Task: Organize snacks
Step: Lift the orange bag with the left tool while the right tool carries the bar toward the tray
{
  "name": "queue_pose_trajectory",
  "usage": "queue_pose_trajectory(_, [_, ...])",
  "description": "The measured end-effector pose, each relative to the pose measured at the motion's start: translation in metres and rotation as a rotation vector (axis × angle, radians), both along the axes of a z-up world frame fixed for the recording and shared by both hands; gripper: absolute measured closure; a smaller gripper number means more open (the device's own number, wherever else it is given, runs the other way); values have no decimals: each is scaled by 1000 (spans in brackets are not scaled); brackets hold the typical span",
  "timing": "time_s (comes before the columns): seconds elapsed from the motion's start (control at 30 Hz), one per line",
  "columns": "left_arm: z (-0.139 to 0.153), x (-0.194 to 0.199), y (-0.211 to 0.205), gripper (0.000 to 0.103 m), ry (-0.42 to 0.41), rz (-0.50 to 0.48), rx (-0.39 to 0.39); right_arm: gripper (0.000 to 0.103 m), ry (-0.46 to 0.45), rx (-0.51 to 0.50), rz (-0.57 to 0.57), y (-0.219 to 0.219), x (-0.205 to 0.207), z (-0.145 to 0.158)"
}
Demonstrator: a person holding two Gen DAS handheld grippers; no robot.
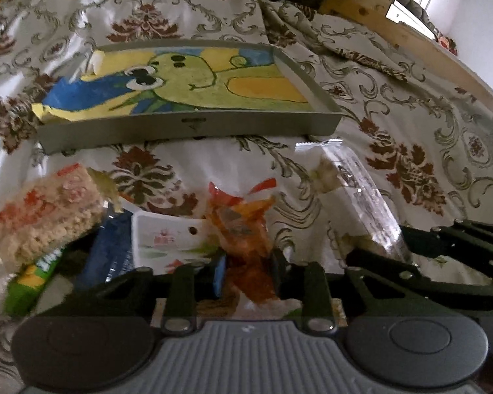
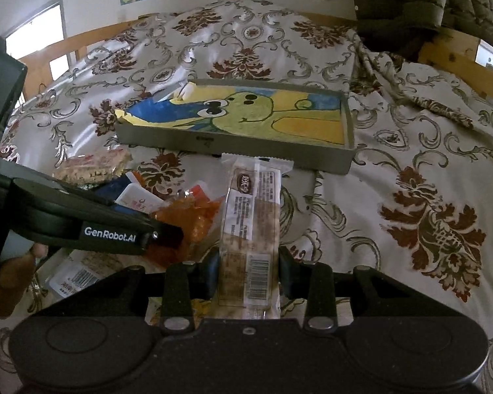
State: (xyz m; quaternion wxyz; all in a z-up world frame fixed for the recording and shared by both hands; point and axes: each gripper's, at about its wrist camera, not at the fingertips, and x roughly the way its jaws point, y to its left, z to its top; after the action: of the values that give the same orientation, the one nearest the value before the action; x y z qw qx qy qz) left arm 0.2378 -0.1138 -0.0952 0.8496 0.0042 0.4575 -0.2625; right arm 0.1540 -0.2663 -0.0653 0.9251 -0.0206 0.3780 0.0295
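Ahead of my black right gripper (image 2: 249,274) I see a grey tray (image 2: 233,142) lined yellow, green and blue, on a white bedspread (image 2: 410,180) with brown damask.

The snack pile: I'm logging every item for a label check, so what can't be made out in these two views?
- Blue pack, left wrist view: blurred, partly under the rice cracker; brand unreadable.
- Green pack, left wrist view: lettering cut off and blurred.
- White pack, right wrist view: mostly hidden behind the left gripper.
- Wafer bar, right wrist view: print too small; lower end hidden by the right gripper.
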Motion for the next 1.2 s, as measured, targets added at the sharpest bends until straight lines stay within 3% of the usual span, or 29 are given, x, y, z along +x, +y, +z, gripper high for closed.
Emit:
queue_pose_trajectory(0.17, [-4, 0, -7, 54, -9, -17, -16, 65, 2, 15, -29, -7, 2, 1])
queue_pose_trajectory(0.27, [-9, 3, -12, 52, -12, -12, 0, 65, 6, 24, -52, -12, 4, 2])
queue_pose_trajectory(0.33, [-10, 6, -15, 54, -16, -5, 9, 65, 8, 33, -65, -15, 5, 2])
queue_pose_trajectory(0.43, [-11, 8, -20, 71, -25, 5, 36, 65, 9, 35, -72, -17, 6, 2])
queue_pose_trajectory(0.6, [-6, 4, -19, 77, -35, 20, 30, 65, 7, 31, -63, -17, 6, 1])
queue_pose_trajectory(0.87, [8, -3, -13, 79, -43, 41, 32, 65, -17, 29, -65, -16, 4, 4])
queue_pose_trajectory(1.03, [19, -3, -6, 79, -25, 72, -8, 65, -44, 24, -51, -15, 3, 6])
queue_pose_trajectory(1.2, [40, 1, 1, 80, -75, 95, -51, 65, -96, 12, -40, -16, 7, 13])
